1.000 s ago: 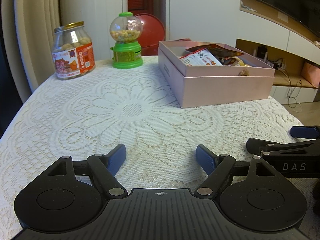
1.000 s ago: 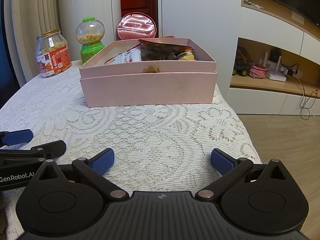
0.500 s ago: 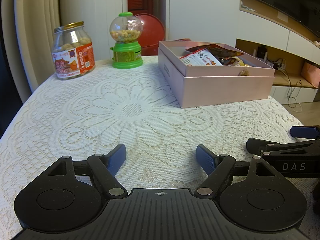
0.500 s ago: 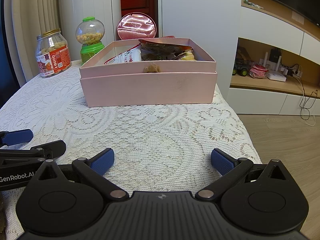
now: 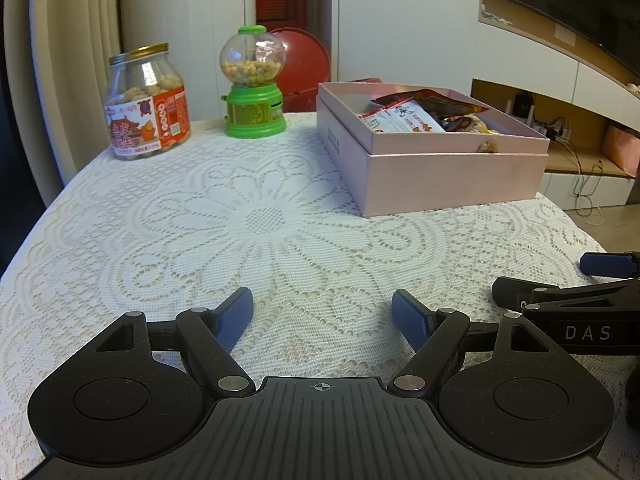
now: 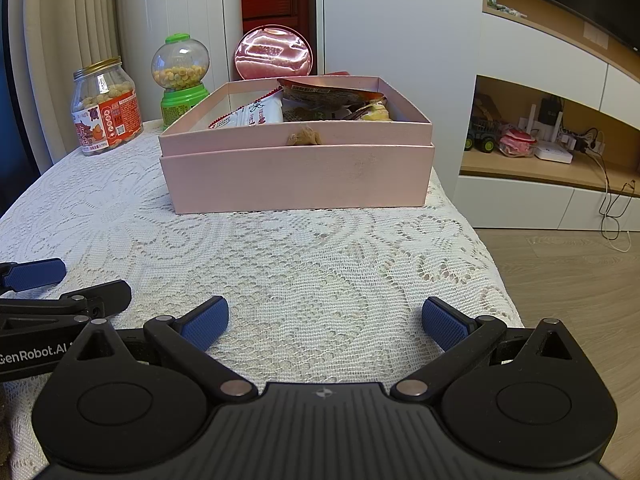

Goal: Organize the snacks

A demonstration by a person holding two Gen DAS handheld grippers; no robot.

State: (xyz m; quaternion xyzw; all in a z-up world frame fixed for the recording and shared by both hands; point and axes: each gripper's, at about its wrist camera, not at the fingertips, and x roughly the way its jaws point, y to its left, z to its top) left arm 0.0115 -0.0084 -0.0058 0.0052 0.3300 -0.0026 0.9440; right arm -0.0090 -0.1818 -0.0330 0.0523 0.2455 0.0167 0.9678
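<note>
I hold both grippers low over the near edge of the table, side by side and pointing forward. My left gripper (image 5: 322,316) has its blue pads spread wide with nothing between them, only lace cloth (image 5: 264,220) below. My right gripper (image 6: 324,322) is spread wider and is just as empty; its right finger (image 6: 444,322) reaches close to the table's right edge, with wood floor (image 6: 568,280) beyond. Each gripper shows at the side of the other's view, just beside it and apart.

The snacks sit in the pink box (image 6: 296,176), which stands open on the far right part of the cloth, straight ahead of my right gripper and ahead-right of my left. Inside I see a white packet (image 6: 256,114) toward the left and a dark brown packet (image 6: 324,94) lying over other wrappers to its right. A small tan piece (image 6: 304,136) sits at the box's near rim; I cannot tell what it is.

At the far left of the table stands a jar (image 5: 146,102) with a gold lid and an orange label, holding pale round snacks. Beside it to the right is a green candy dispenser (image 5: 254,80) with a clear globe part full of small balls. A round red tin (image 6: 274,54) stands on edge behind the box. Bare cloth lies between my grippers and the box.
</note>
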